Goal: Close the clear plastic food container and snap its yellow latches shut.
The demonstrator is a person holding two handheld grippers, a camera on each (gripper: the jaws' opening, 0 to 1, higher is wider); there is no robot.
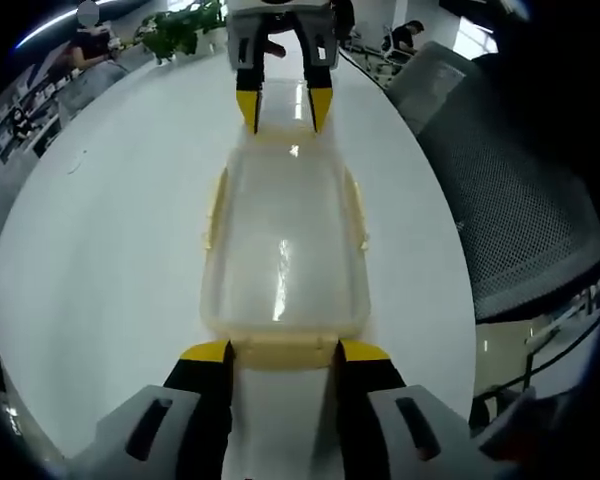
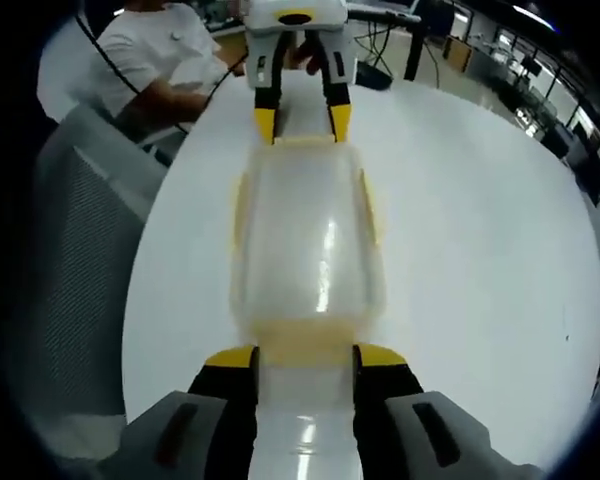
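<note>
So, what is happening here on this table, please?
A person holds two grippers at opposite short ends of a clear plastic food container on a white table. The left gripper and the right gripper each stand open at an end latch. The lid looks already on; whether the yellow latches are snapped, I cannot tell.

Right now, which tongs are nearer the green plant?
Right. The right tongs sit at the clear food container's end facing the plant; the left tongs are at its opposite end, farther off.
</note>
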